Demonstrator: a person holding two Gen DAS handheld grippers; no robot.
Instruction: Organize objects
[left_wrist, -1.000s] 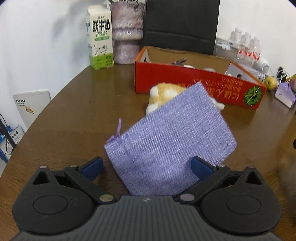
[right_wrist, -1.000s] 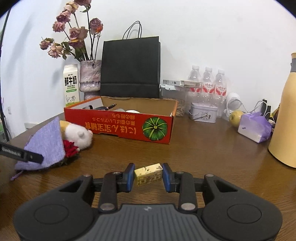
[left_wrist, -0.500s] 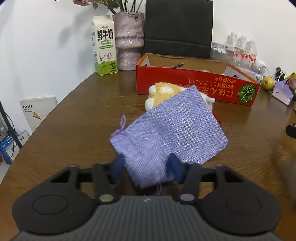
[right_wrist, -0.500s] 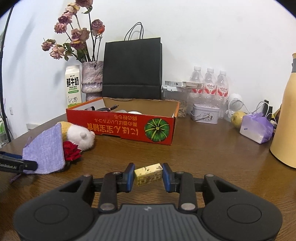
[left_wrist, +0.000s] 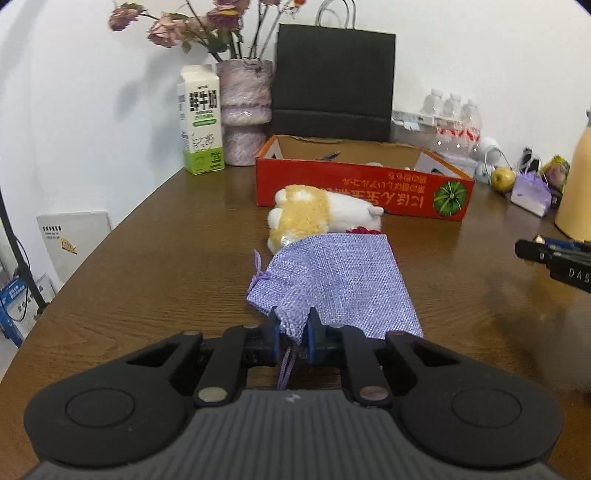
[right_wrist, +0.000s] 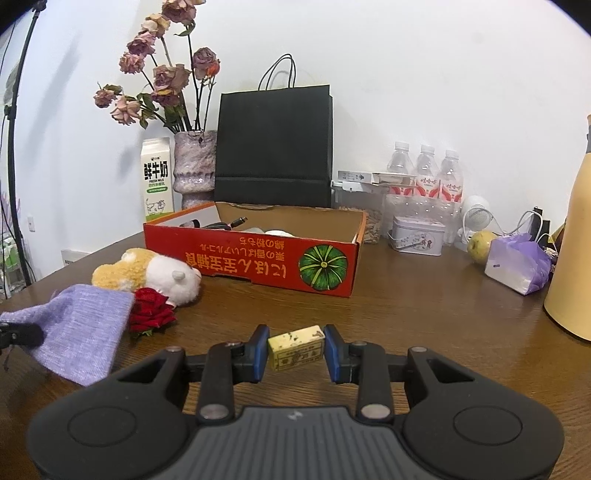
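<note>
My left gripper is shut on the near corner of a lilac cloth pouch that lies on the brown table. The pouch also shows at the left of the right wrist view. My right gripper is shut on a small yellow block, held just above the table. A plush toy and a red rose lie beyond the pouch. An open red cardboard box stands behind them, with a cable and small items inside.
A milk carton, a vase of dried flowers and a black paper bag stand at the back. Water bottles, a tin, a pear, a purple bag and a yellow jug stand at the right.
My left gripper has closed on the pouch's corner, and the pouch has dropped from tilted up to lying flatter. The right gripper has kept hold of the block, almost still.
</note>
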